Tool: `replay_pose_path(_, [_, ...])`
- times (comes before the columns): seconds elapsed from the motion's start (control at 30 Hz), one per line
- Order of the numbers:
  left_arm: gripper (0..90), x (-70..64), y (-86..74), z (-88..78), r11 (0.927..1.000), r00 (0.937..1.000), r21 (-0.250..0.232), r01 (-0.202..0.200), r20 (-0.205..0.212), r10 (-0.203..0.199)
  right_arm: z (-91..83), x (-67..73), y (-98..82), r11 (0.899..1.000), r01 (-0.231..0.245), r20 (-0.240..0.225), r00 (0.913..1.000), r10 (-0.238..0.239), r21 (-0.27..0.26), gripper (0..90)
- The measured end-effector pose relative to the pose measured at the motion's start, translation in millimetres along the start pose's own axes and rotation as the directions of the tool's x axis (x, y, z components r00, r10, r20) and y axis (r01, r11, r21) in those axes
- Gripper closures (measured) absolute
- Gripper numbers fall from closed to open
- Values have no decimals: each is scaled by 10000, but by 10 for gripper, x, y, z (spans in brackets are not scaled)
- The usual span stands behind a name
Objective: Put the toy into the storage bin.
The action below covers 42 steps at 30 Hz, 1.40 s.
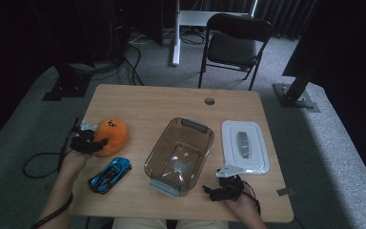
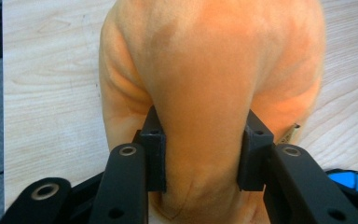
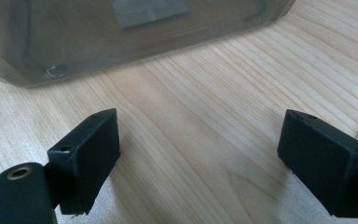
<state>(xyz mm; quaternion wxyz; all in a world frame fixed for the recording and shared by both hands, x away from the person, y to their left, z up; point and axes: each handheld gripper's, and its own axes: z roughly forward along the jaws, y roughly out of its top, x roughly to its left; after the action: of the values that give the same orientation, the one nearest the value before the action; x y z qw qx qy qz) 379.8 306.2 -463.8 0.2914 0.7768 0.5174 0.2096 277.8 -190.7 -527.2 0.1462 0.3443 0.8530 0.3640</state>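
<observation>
An orange plush toy [image 1: 112, 135] lies at the table's left side. My left gripper [image 1: 100, 142] is shut on its near side. In the left gripper view the two black pads [image 2: 153, 154] press into the plush toy [image 2: 209, 84] and dent it. My right gripper [image 1: 208, 191] rests near the front edge, right of a clear plastic container [image 1: 158, 143]. In the right gripper view that gripper [image 3: 205, 154] stands open over bare wood, with the container's wall [image 3: 121, 37] just ahead.
A blue toy car [image 1: 109, 174] lies in front of the plush toy, and its edge [image 2: 349, 179] is seen in the left gripper view. A white lid [image 1: 231, 143] lies right of the container. A folding chair [image 1: 236, 43] stands beyond the wooden table [image 1: 147, 105].
</observation>
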Motion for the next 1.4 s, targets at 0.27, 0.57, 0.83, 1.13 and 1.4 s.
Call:
replay_pose_path(0.27, [686,-87,69,-142,9994,9999,-336,-86,68,88,3,-4,3,10000,-50,58,10000,51,-8,123])
replay_pose_path(0.57, [695,-168,160,-347,9969,9989,-731,-280,354,307,13,-3,14,9998,-183,84,9998,183,-23,120])
replay_pose_path(0.83, [694,-234,251,-487,9944,9978,-939,-485,408,525,78,45,94,9997,-222,19,9998,221,54,120])
replay_pose_path(1.13, [693,-360,372,-617,9905,9937,-1163,-736,756,827,189,221,264,9998,197,-138,9997,-198,-85,120])
replay_pose_path(1.4, [692,-473,519,-773,9835,9889,-1469,-1059,878,1196,281,319,380,9993,310,69,9995,-309,-193,119])
